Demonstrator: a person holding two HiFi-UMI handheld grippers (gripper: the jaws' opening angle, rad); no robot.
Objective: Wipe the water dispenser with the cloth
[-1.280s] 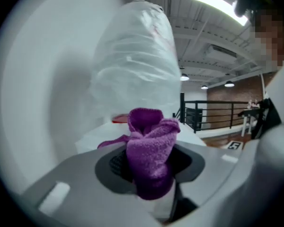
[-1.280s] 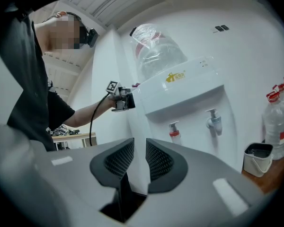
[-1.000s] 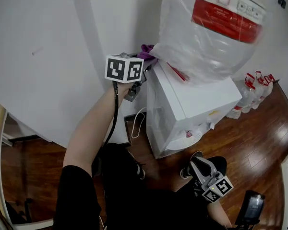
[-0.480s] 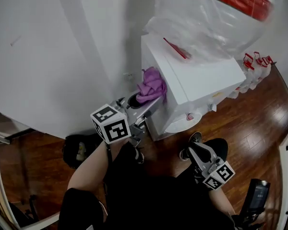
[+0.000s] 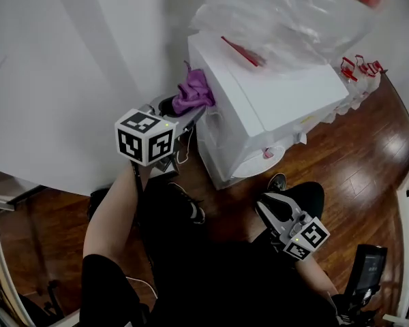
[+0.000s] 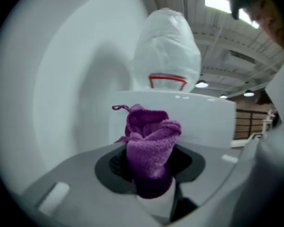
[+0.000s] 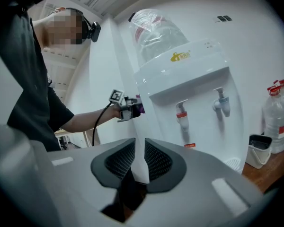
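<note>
The white water dispenser (image 5: pixel 273 107) stands against the wall, and a clear plastic bag covers its bottle (image 5: pixel 286 12). My left gripper (image 5: pixel 187 107) is shut on a bunched purple cloth (image 5: pixel 193 90), which rests against the dispenser's left side near its top edge. In the left gripper view the cloth (image 6: pixel 149 145) sticks up between the pads, in front of the dispenser's white body (image 6: pixel 180 122). My right gripper (image 5: pixel 262 208) hangs low in front of the dispenser. Its jaws (image 7: pixel 141 160) stand a narrow slit apart with nothing between them. The right gripper view shows the left gripper (image 7: pixel 132 109) at the dispenser's (image 7: pixel 189 93) side.
Two taps (image 7: pixel 181 115) sit over a drip tray (image 5: pixel 262 182) on the dispenser's front. Several red-capped bottles (image 5: pixel 360 70) and a small bin (image 7: pixel 259 150) stand to its right on the wooden floor (image 5: pixel 354 182). The white wall (image 5: pixel 68 60) is just left of the cloth.
My left gripper has carried the cloth down from the dispenser's top rear corner onto its side. The right gripper has hardly shifted.
</note>
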